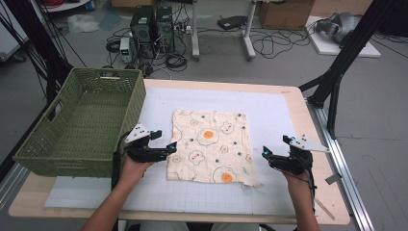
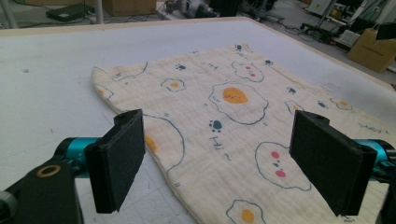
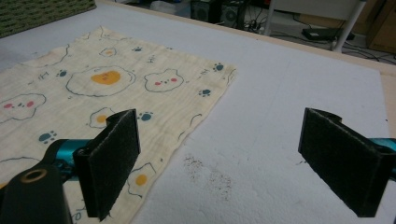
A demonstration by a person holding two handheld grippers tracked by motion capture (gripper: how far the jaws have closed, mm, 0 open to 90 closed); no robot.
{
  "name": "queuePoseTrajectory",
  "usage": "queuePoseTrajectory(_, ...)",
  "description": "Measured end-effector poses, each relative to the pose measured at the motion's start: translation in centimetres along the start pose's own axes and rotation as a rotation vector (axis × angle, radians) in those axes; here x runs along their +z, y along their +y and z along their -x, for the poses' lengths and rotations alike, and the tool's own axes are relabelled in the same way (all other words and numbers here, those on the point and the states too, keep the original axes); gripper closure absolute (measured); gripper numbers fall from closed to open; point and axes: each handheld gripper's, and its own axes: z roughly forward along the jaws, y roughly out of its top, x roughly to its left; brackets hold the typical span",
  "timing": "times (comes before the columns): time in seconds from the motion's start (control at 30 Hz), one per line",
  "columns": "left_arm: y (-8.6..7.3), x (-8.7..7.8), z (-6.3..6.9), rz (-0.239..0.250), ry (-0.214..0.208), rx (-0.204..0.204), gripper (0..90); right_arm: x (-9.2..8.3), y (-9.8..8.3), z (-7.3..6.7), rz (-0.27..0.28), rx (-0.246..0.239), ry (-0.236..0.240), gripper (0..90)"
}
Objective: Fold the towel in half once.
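Cream cloth: square muslin cloth w/ fried-egg & bear prints (image 1: 210, 146), lying flat, mid tabletop, on white foam mat (image 1: 269, 108).
Left gripper (image 1: 172, 147): at cloth's left edge, jaws spread wide, holding nothing; left gripper view shows cloth edge betw. the jaws (image 2: 219, 140).
Right gripper (image 1: 265, 153): just beside cloth's right edge, over bare mat; jaws released, wide apart, nothing betw. them.
Green woven basket (image 1: 84, 122): rectangular, far left of tabletop, near left gripper.
Mat spot: dark specks (image 3: 208, 172) nr cloth's corner.

Grey floor (image 1: 288, 67), tangled cables (image 1: 269, 45), cardboard boxes (image 1: 284, 14)
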Motion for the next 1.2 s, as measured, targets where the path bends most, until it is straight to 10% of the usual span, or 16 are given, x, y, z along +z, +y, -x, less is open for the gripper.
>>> queuePoseTrajectory(0.33,-0.2,0.5,-0.1,-0.034,-0.008,-0.021,18.8,-0.1,-0.1,0.1,-0.011,0.01,0.001,12.0)
queuePoseTrajectory(0.7,0.0,1.0,-0.9,-0.069,0.099,-0.067,16.4,0.2,-0.3,0.3,-0.042,0.008,0.003,11.6)
queuePoseTrajectory(1.2,3.9,7.2,-4.6,-0.173,0.148,-0.134,24.2,0.9,-0.3,0.2,-0.064,0.009,-0.001,11.6)
